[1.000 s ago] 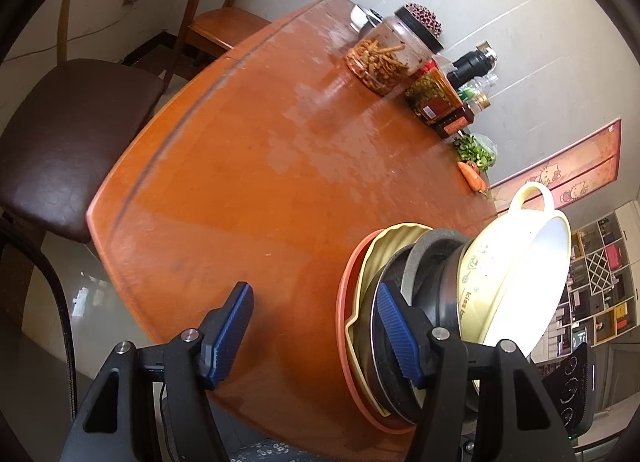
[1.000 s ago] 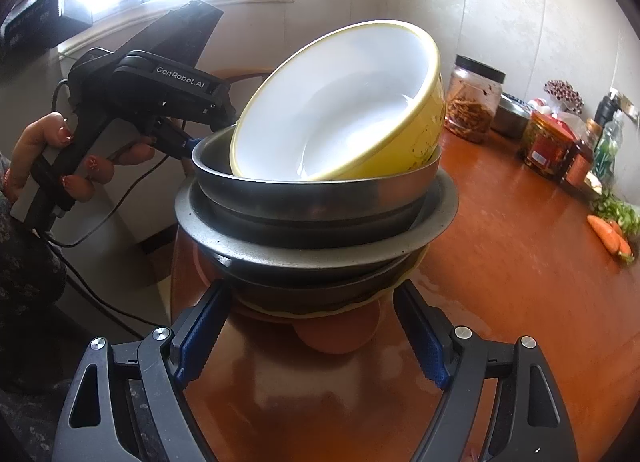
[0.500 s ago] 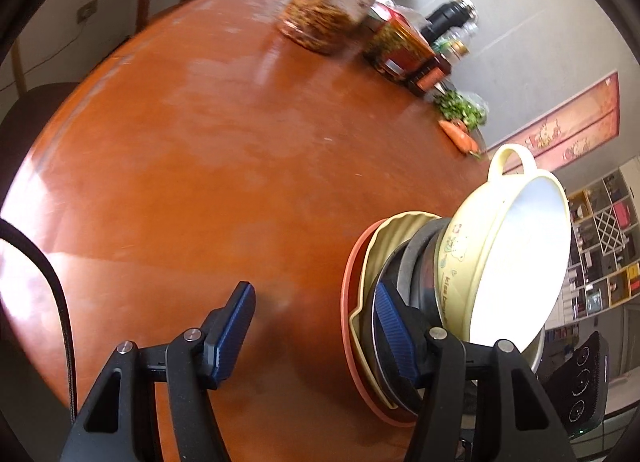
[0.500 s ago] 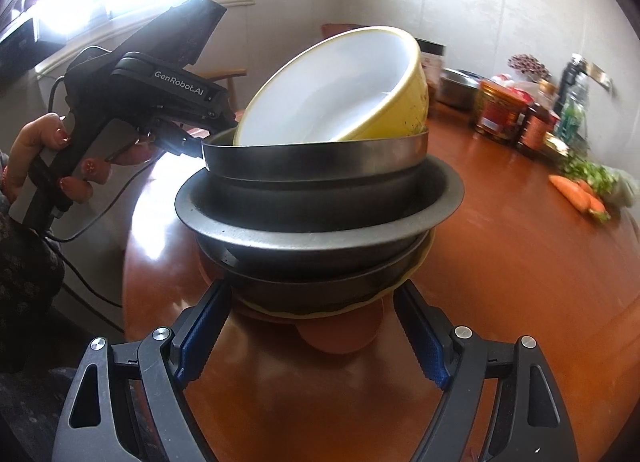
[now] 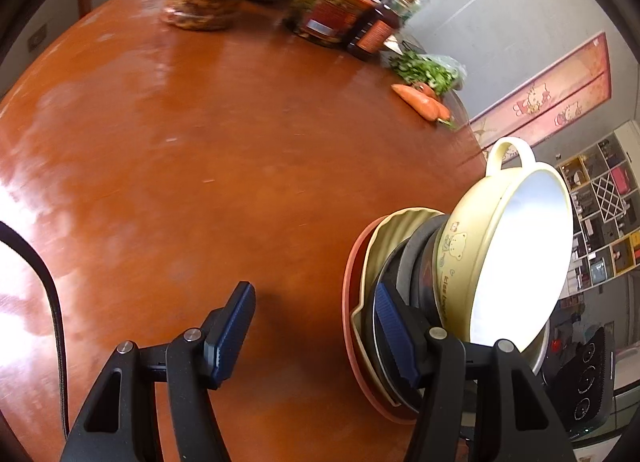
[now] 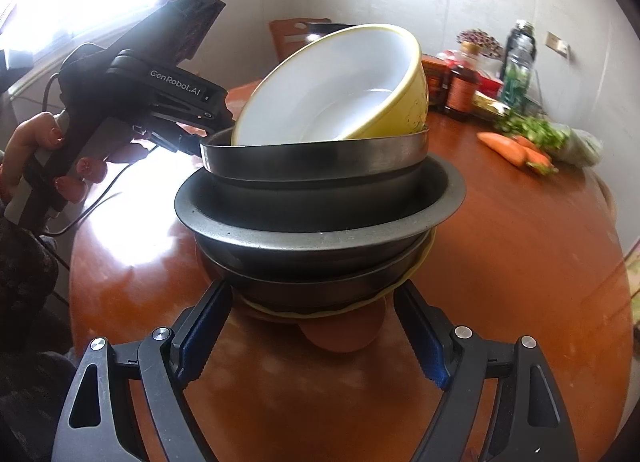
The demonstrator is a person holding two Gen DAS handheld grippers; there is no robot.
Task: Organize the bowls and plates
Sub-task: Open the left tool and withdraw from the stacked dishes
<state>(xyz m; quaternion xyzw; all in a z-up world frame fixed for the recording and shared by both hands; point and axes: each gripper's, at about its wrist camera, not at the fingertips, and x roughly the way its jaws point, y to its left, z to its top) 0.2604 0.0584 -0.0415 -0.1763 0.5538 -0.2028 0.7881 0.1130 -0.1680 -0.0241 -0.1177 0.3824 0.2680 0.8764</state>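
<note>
Bench (image 6: pixel 520 254): round, orange-brown, glossy. The stack (image 6: pixel 320 222) stands near its near edge, with jars and carrots (image 6: pixel 516 148) well apart at the far right.

Stack, bottom to top: orange plate (image 5: pixel 350 302), pale scalloped plate (image 5: pixel 384 238), dark pans (image 6: pixel 316 198), then the yellow bowl (image 6: pixel 340 90). Stack axis is upright. The bowl is not level: it is tipped, white inside facing the near left in the right wrist view. It leans on the top pan's rim, and its loop handle (image 5: pixel 510 152) points away from the left tool.

Right tool (image 6: pixel 316 332): jaws spread wide, either side of the stack's base, gripping nothing. Whether the pads touch the plates I cannot tell.

Left tool (image 5: pixel 316 338): also spread, holding nothing. Its right pad (image 5: pixel 394 336) is at the pan rims, its left pad (image 5: pixel 234 328) over bare bench. Seen from the right wrist, it reaches the top pan's left rim.

Judgement: the step looks like settling or shifting the whole stack. To do it well, support it low at the plates, keep it vertical and move slowly. The tipped bowl is the weak point and could slide out leftward. Seat it flat in the pan first, handle kept clear of the tool.
</note>
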